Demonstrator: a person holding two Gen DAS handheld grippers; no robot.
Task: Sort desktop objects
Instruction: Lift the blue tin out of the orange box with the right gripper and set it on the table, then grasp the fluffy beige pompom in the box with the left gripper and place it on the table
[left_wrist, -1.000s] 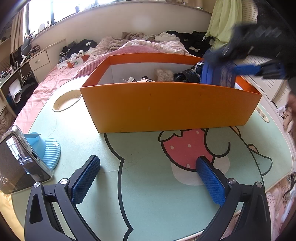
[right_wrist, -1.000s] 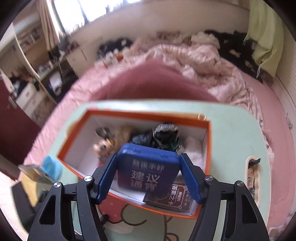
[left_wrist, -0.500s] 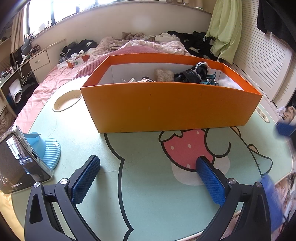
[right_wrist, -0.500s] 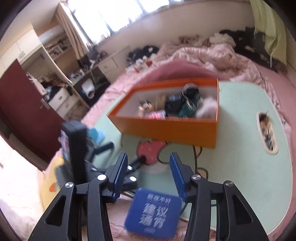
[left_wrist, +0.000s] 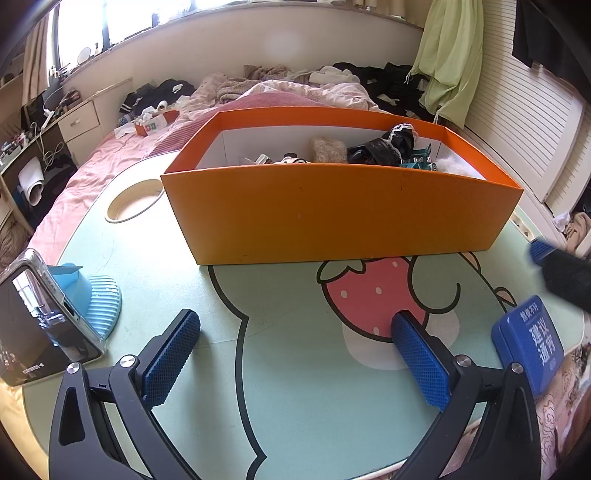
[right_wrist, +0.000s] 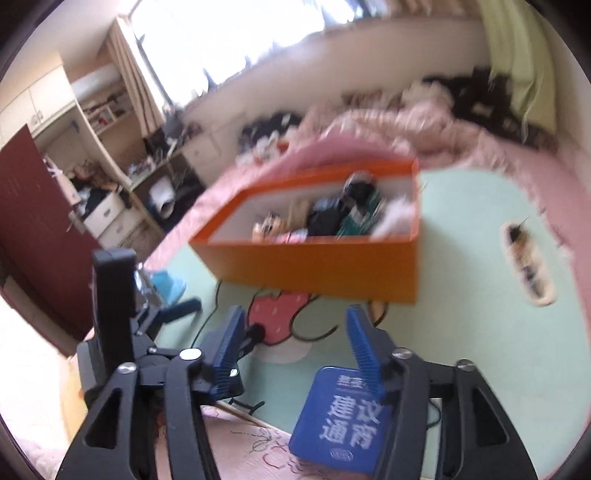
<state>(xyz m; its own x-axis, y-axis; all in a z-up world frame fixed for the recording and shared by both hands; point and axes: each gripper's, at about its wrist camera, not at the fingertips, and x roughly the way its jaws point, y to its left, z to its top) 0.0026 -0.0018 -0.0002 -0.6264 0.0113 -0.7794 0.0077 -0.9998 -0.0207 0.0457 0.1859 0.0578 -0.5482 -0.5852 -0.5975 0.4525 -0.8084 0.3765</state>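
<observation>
Lying at the near edge of the table (left_wrist: 280, 369), partly overhanging it: blue tin (right_wrist: 341, 417), just below the right gripper (right_wrist: 295, 347); its fingers are opening, nothing between them. Left gripper (left_wrist: 295, 354) fingers wide apart, empty; orange box (left_wrist: 343, 218) sits further back on the table.

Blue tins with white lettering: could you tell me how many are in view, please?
1. The blue tin lies at the near edge of the green table, outside the orange box. Others may be hidden among the clutter inside that box.
</observation>
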